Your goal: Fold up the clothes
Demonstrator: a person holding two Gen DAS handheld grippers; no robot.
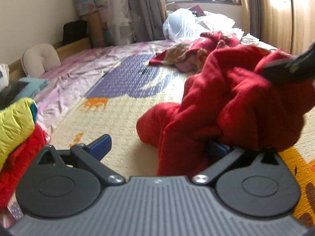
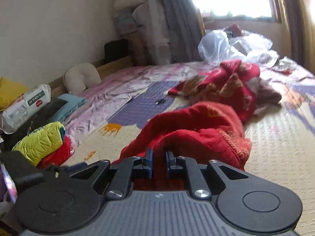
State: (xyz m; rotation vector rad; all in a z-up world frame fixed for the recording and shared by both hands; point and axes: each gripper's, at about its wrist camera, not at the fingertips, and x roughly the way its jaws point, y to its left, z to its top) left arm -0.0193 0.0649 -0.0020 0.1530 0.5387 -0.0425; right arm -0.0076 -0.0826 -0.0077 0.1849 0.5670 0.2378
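A red fleece garment [image 1: 236, 102] hangs bunched above the patterned play mat [image 1: 122, 118]. In the right wrist view my right gripper [image 2: 159, 160] is shut on an edge of this red garment [image 2: 196, 125], with cloth pinched between the blue pads. In the left wrist view that gripper's black body shows at the upper right, lifting the cloth. My left gripper [image 1: 159, 147] stands open, jaws wide apart. The red cloth drapes over its right finger and hides that pad; the left pad [image 1: 100, 145] is bare.
A second red and tan patterned garment [image 1: 212, 41] lies crumpled further back. A yellow-green jacket [image 1: 15, 122] on red clothing [image 1: 19, 157] is stacked at the left. Plastic bags [image 1: 181, 25], a curved pillow [image 1: 39, 57] and a wipes pack [image 2: 25, 104] line the edges.
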